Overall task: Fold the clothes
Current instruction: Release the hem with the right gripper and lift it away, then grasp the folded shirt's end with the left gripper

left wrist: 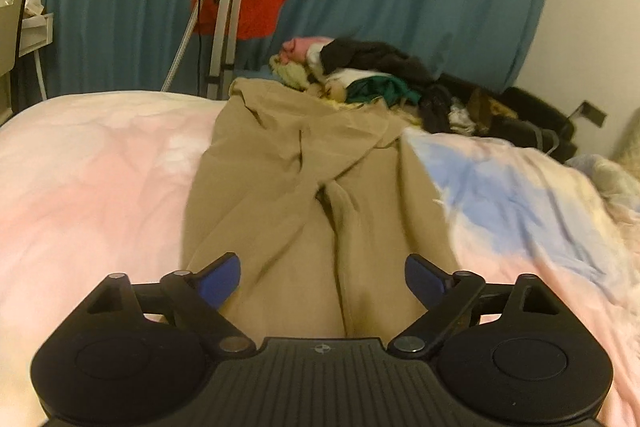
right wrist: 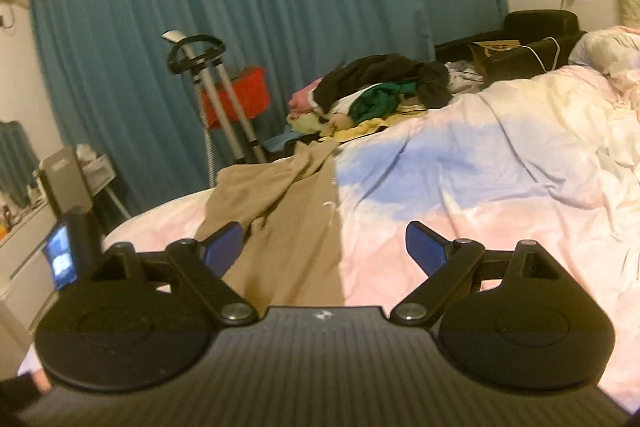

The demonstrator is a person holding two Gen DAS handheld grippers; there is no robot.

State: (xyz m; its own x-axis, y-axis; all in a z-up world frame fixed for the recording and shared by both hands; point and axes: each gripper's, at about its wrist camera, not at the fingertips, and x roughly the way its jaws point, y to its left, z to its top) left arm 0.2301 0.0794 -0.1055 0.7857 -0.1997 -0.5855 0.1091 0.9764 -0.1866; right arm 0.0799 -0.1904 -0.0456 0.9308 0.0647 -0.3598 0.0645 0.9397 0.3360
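A pair of tan trousers (left wrist: 304,187) lies lengthwise on the pink and blue duvet (left wrist: 92,179), legs towards me, waist at the far end. My left gripper (left wrist: 322,281) is open and empty, its blue pads straddling the near ends of the legs just above the cloth. In the right wrist view the trousers (right wrist: 288,211) lie ahead and to the left. My right gripper (right wrist: 324,251) is open and empty, above the trousers' right edge and the duvet (right wrist: 480,187).
A heap of unfolded clothes (left wrist: 372,75) lies at the far end of the bed, also in the right wrist view (right wrist: 372,87). A garment steamer stand (left wrist: 224,19) and a red basket (left wrist: 248,11) stand before the teal curtain. A desk (right wrist: 24,227) is at left.
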